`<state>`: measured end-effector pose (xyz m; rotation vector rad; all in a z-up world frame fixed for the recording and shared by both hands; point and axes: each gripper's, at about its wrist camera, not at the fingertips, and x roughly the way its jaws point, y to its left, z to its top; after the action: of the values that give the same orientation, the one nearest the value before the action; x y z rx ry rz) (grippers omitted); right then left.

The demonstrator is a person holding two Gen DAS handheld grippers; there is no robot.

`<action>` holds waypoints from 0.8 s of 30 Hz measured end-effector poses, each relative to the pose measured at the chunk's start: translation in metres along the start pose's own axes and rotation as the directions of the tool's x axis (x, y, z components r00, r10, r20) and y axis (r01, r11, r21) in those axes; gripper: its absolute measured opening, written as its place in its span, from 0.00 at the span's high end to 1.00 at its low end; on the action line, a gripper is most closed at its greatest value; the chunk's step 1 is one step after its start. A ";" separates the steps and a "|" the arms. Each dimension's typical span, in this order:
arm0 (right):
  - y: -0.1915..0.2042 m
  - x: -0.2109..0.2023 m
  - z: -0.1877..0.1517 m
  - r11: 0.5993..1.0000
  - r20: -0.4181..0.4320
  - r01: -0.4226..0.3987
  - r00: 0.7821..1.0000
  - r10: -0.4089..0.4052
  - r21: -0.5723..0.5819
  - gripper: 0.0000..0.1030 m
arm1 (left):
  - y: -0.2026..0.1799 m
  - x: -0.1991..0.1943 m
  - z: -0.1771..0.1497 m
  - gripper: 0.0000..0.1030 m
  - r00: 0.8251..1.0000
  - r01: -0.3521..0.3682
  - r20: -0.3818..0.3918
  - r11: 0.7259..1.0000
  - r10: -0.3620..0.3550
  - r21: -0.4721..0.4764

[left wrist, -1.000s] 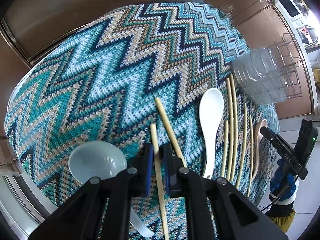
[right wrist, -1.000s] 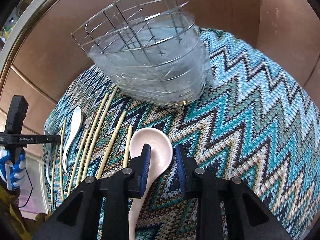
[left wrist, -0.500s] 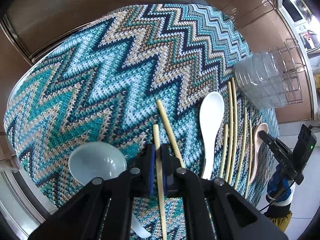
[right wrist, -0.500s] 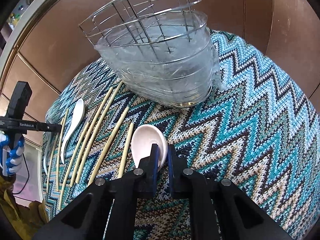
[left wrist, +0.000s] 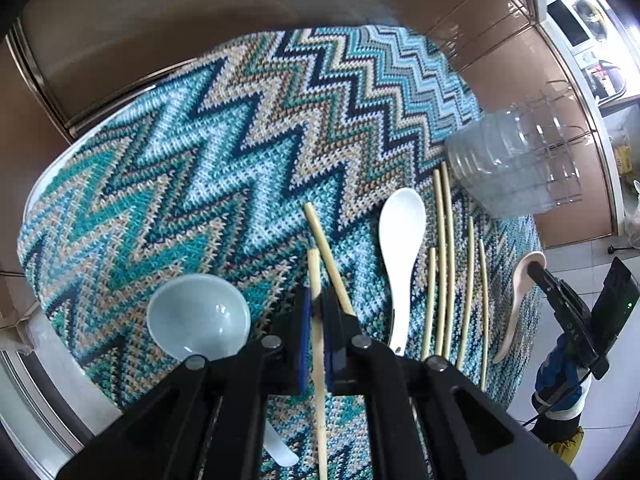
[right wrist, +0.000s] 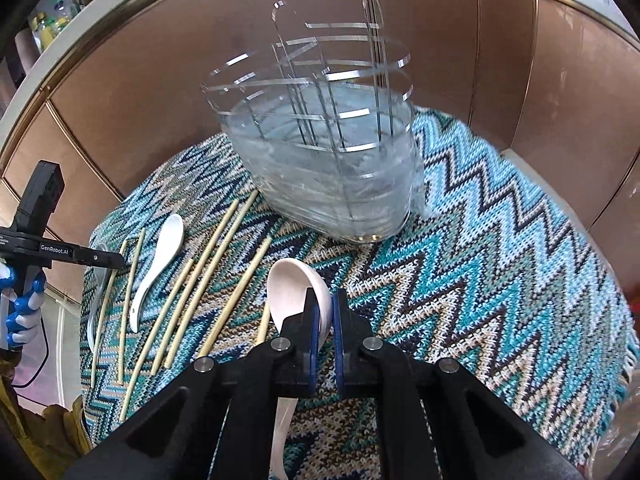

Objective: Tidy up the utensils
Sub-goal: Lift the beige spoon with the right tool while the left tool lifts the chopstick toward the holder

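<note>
Left gripper (left wrist: 316, 312): jaws closed narrow on a bamboo chopstick (left wrist: 315, 268) at lower centre of its frame, the stick running between the blue pads. A second chopstick (left wrist: 326, 254) lies just right of it, angled toward upper left. A pale blue spoon (left wrist: 198, 316) rests at lower left on the zigzag knitted cloth (left wrist: 200, 160); a white spoon (left wrist: 402, 232) lies right of centre, with loose chopsticks (left wrist: 444, 256) beside it. Right gripper (right wrist: 325, 312): jaws pinched on the bowl rim of a pink spoon (right wrist: 292, 284) at centre frame (handle trails below the fingers). The wire-and-plastic utensil holder (right wrist: 332, 184) stands upright at upper centre, blurred.
</note>
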<state>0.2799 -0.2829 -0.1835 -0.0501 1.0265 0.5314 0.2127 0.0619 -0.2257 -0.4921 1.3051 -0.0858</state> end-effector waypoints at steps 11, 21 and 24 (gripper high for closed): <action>0.030 -0.040 -0.005 0.995 0.086 0.096 0.992 -0.093 -0.024 0.94 | -0.010 -0.045 -0.011 0.95 0.991 0.057 0.117 0.994 -0.067 0.088; 0.056 -0.078 -0.009 0.986 0.172 0.163 0.973 -0.157 -0.022 0.94 | -0.021 -0.079 -0.027 0.95 0.969 0.121 0.195 0.979 -0.153 0.165; 0.063 -0.088 -0.012 0.985 0.191 0.172 0.968 -0.165 -0.019 0.94 | -0.023 -0.087 -0.031 0.95 0.962 0.133 0.214 0.974 -0.172 0.186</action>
<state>0.2071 -0.2667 -0.1045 -0.1155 0.8183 0.3914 0.1645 0.0611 -0.1433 -0.4423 1.0227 -0.2606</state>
